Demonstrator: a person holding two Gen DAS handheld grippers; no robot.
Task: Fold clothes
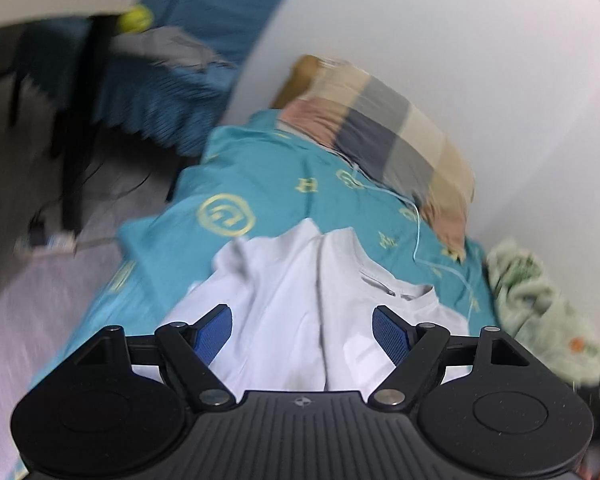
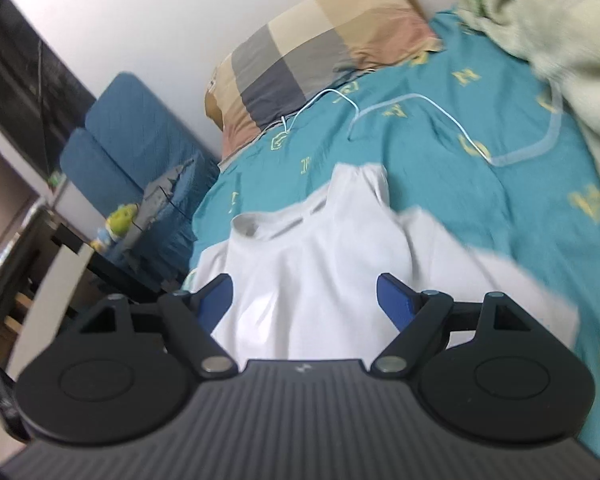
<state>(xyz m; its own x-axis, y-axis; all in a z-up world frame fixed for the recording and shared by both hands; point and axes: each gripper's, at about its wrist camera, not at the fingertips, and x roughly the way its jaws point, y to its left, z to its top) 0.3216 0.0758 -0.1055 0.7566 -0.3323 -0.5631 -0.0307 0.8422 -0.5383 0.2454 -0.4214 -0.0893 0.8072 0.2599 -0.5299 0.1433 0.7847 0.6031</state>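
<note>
A white T-shirt (image 1: 284, 292) lies partly folded on a teal bed sheet (image 1: 268, 184), its collar toward the pillow. My left gripper (image 1: 302, 316) hovers over the shirt's near part, jaws wide apart, with only the cloth below showing between the blue pads (image 1: 216, 332). The right wrist view shows the same T-shirt (image 2: 300, 264) with its neck opening at the upper left. Above it my right gripper (image 2: 305, 286) stands open, nothing pinched between its fingers (image 2: 396, 300). Both views are blurred by motion.
A checked pillow (image 2: 312, 56) rests at the head of the bed against a white wall. A light cord (image 2: 452, 120) loops across the teal sheet (image 2: 500, 208). A pale green blanket (image 2: 548, 32) is heaped at the right; a blue padded chair (image 2: 132, 140) stands left of the bed.
</note>
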